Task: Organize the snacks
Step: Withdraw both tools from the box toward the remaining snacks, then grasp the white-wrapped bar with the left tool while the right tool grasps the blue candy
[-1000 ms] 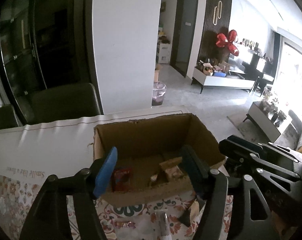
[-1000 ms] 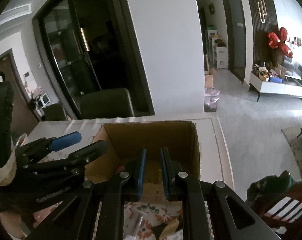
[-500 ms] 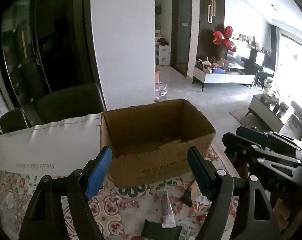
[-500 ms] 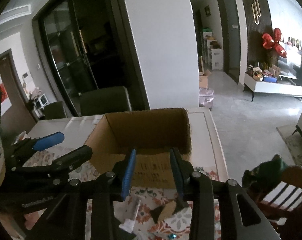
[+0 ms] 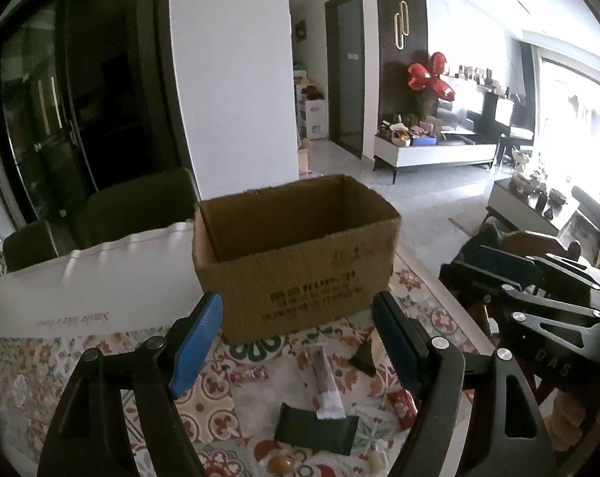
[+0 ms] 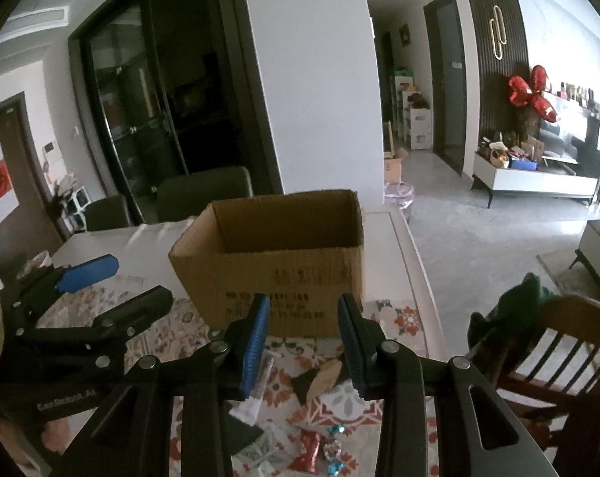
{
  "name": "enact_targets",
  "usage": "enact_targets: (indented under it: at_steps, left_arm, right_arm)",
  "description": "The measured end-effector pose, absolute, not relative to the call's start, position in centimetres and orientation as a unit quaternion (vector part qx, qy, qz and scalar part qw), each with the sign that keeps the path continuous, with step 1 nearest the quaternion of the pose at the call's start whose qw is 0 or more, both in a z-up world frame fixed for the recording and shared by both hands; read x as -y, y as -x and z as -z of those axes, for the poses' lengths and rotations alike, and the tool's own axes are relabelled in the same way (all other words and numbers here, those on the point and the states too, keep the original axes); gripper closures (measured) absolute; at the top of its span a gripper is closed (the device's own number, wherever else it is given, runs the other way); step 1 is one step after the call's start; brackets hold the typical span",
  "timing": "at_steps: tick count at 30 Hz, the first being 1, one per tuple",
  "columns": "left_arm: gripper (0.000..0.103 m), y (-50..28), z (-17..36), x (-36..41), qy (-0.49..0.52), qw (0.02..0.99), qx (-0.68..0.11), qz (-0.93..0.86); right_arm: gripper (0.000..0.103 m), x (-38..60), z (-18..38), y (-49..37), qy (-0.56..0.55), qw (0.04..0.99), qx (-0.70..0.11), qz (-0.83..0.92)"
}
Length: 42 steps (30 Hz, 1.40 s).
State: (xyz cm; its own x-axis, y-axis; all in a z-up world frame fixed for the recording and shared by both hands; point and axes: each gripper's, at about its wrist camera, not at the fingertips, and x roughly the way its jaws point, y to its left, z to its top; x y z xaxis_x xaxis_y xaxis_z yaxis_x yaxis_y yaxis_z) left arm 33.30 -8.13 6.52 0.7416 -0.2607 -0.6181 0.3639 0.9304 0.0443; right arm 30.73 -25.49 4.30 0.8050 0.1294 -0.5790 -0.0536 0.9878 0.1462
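Tongs, left [image 5: 296,342] and right [image 6: 303,344], both gape empty. Snacks [image 5: 324,377] litter the desk [image 5: 101,278] near the box [image 5: 296,254].

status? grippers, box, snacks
Left gripper open, empty. Right gripper open, empty, jaws just opened. Box upright; snacks loose before it. Nothing blocking.

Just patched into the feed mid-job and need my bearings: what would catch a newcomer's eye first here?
The open cardboard box dominates, standing on the patterned tablecloth straight ahead of both grippers. In front of it loose snacks lie scattered: a long clear-wrapped bar, a dark green packet and a small red packet. The left gripper and the right gripper both stand open and empty above them.
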Motion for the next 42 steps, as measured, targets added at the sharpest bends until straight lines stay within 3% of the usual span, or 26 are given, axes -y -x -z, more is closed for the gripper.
enact_targets:
  at_steps: [14, 26, 42]
  left_arm:
    - [0.023, -30.0, -1.8, 8.3, -0.081, 0.926, -0.334, 0.159]
    - [0.024, -30.1, 2.6, 9.0, -0.087, 0.906, -0.386, 0.153]
    - [0.033, -32.9, 7.6, 9.8, -0.087, 0.880, -0.444, 0.143]
  right_arm:
    - [0.067, 26.5, 0.2, -27.4, -0.072, 0.939, -0.334, -0.041]
    - [0.067, 27.0, 6.1, -26.7, -0.086, 0.908, -0.406, -0.048]
    - [0.067, 27.2, 10.9, -27.9, -0.099, 0.882, -0.459, -0.037]
